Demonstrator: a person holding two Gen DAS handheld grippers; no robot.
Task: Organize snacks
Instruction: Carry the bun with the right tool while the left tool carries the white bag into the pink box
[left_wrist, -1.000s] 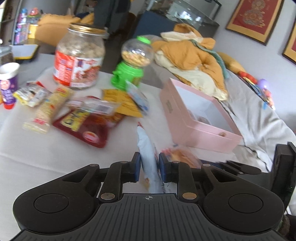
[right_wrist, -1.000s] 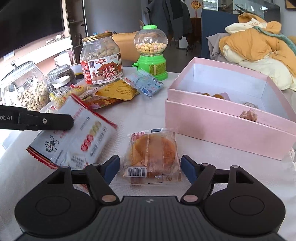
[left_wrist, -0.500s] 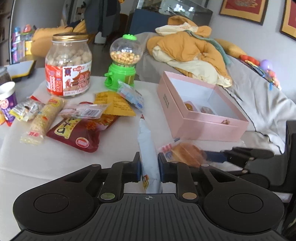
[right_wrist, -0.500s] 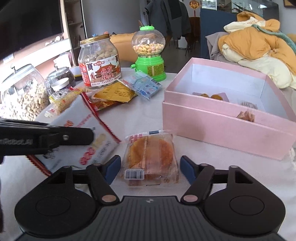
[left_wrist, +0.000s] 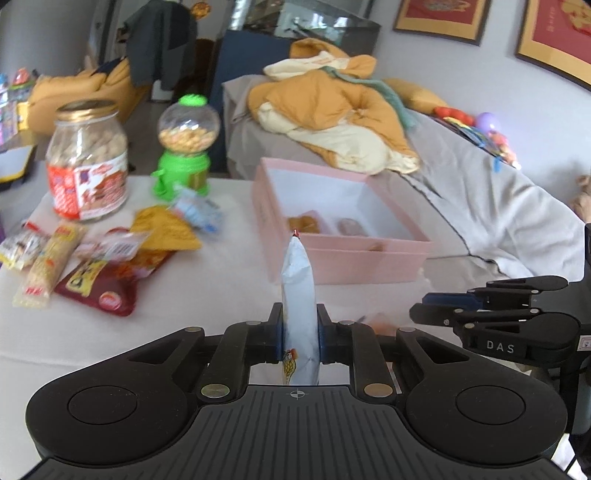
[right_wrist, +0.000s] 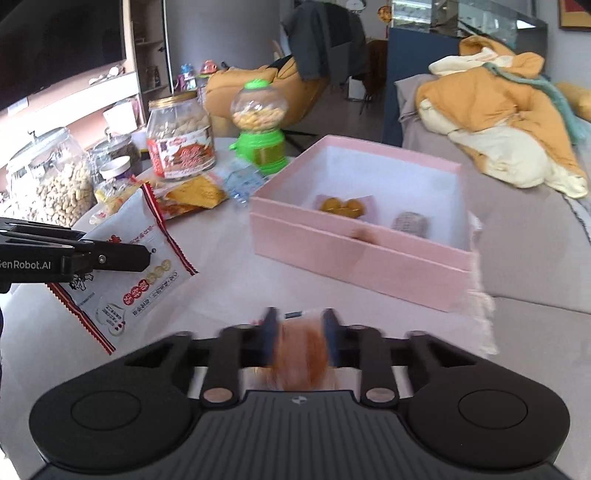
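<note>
My left gripper is shut on a white snack bag, seen edge-on and held above the table; the bag shows flat in the right wrist view. My right gripper is shut on a wrapped orange cake, lifted and blurred. An open pink box stands ahead with a few snacks inside; it also shows in the right wrist view. The right gripper appears at the right of the left wrist view.
A peanut jar, a green candy dispenser and several loose snack packets lie on the left of the white table. Glass jars stand at the far left. A sofa with an orange blanket sits behind.
My right gripper has shut on the wrapped cake and lifted it off the table. My left gripper has risen with the white bag and turned toward the pink box.
</note>
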